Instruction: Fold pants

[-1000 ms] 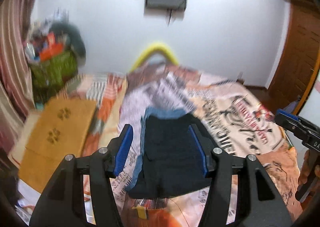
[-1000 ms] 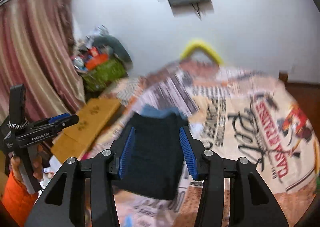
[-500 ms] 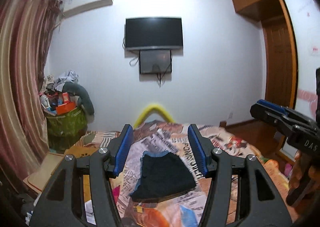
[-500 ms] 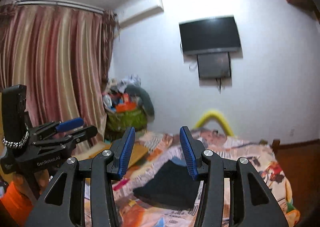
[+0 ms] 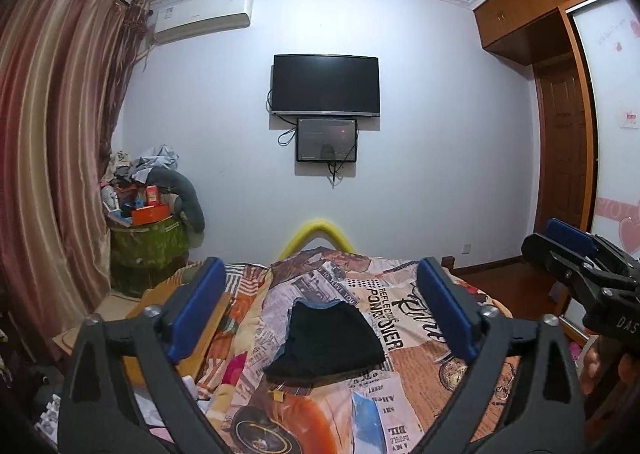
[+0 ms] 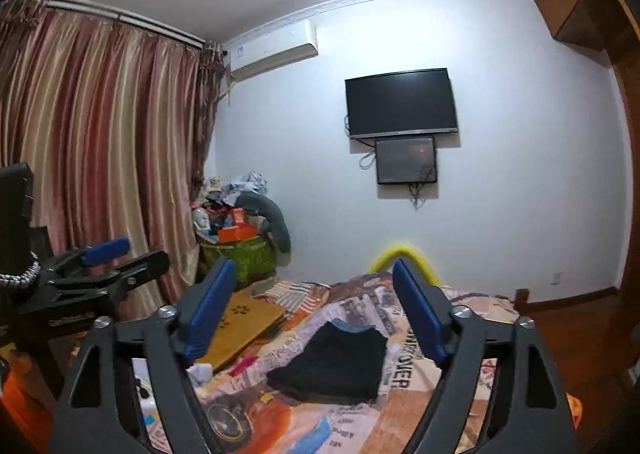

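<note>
A: State the position of the task item.

B: The dark folded pants with a blue denim edge (image 5: 326, 338) lie as a compact rectangle on the bed with the newspaper-print cover (image 5: 404, 338), at its centre, beyond both grippers and apart from them.

A: State the gripper condition.

B: The left gripper (image 5: 320, 314) is opening wide; nothing sits between its blue pads. The right gripper (image 6: 316, 318) is likewise opening, also empty.

A: Why are both held level and clear of the bed?

B: Judged from the flat, squared bundle, folding appears complete. Both grippers stand off so the fabric stays undisturbed.
</note>
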